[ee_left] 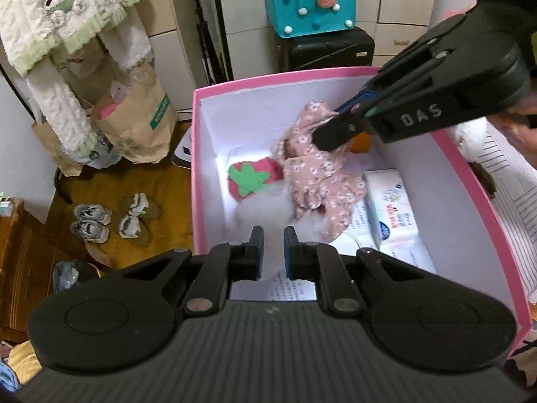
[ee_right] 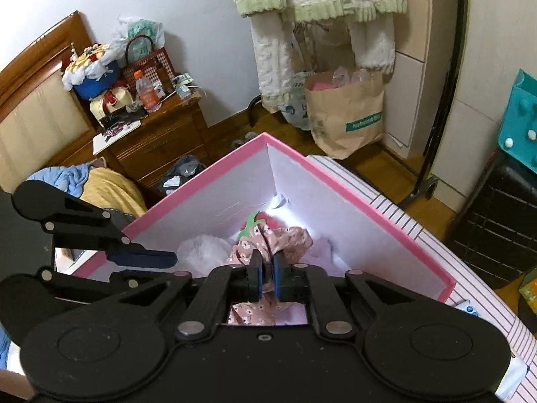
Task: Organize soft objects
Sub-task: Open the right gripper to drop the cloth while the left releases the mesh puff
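My right hand-held gripper [ee_right: 265, 280] is clenched on a fold of the pink floral garment [ee_left: 315, 174]; in the right wrist view the cloth is pinched between the blue pads [ee_right: 277, 280] and more of it bunches below the fingers. The garment hangs from that pinch into the pink-rimmed box [ee_left: 196, 154], draped just ahead of my left hand-held gripper [ee_left: 271, 252] and over what lies beneath it. My left hand-held gripper is released — fingers parted, nothing between them, poised over the near side of the box.

Inside the box, beyond the left fingers: a strawberry plush [ee_left: 253, 179] to the left of the garment and touching it, a pack of tissues [ee_left: 391, 208] to the right, and something white and fluffy [ee_right: 201, 252] partly hidden under the cloth.

Handling judgement: the garment looks light, limp and thin — it will sag and trail from any single pinch point, so one corner hold gives little control over where it lands. A bunched fold, as now, seems the secure place to grip; cloth is not slippery on the pads and not fragile. A second pinch with the left, on a loose edge near the plush, would likely let me spread or fold it.
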`<state>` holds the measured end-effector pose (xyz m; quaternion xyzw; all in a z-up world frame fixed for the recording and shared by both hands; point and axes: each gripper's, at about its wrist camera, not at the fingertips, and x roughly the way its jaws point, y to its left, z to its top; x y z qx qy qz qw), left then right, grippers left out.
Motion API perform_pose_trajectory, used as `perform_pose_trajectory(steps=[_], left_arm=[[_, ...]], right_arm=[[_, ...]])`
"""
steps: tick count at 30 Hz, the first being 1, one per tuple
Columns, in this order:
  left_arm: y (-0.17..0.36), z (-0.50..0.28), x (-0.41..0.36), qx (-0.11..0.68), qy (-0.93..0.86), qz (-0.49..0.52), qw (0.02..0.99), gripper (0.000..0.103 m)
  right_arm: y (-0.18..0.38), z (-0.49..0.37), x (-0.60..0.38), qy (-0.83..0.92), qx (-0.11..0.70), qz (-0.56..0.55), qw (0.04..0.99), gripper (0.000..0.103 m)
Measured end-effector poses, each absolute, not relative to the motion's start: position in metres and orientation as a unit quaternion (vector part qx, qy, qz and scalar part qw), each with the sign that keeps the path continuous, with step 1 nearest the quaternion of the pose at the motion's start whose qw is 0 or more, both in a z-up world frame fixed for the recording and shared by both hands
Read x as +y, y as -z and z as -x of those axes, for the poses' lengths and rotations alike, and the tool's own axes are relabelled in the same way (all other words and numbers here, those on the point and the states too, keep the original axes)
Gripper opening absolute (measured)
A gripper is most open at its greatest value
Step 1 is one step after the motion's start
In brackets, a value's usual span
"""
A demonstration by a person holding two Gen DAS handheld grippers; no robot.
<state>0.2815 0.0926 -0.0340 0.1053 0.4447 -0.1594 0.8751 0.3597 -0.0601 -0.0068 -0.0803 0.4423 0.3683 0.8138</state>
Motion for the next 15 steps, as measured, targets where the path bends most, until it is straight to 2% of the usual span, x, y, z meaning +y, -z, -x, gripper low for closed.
perform_pose_trajectory(steps=[2, 3, 5, 8, 12, 15], left_arm=[[0.034, -0.282, 0.091, 0.438, 0.155, -0.108, 0.879, 0.015], [0.034, -0.281, 0.09, 0.435, 0.151, -0.11, 0.881, 0.015], [0.034, -0.281, 0.09, 0.433, 0.148, -0.112, 0.882, 0.018], [0.031, -0.276, 0.091, 0.439, 0.147, -0.108, 0.88, 0.031], [0.023, -0.265, 0.09, 0.442, 0.144, -0.111, 0.879, 0.034], [0.015, -0.255, 0.092, 0.44, 0.144, -0.105, 0.88, 0.041]], right_arm=[[0.008, -0.356, -0.059, -0.37, 0.44, 0.091, 0.813, 0.015], [0.009, -0.355, -0.059, -0.368, 0.44, 0.093, 0.814, 0.026], [0.008, -0.351, -0.06, -0.365, 0.442, 0.089, 0.814, 0.035], [0.003, -0.341, -0.067, -0.363, 0.436, 0.09, 0.819, 0.038], [-0.009, -0.324, -0.077, -0.361, 0.428, 0.092, 0.823, 0.046], [-0.017, -0.308, -0.082, -0.361, 0.422, 0.096, 0.826, 0.048]])
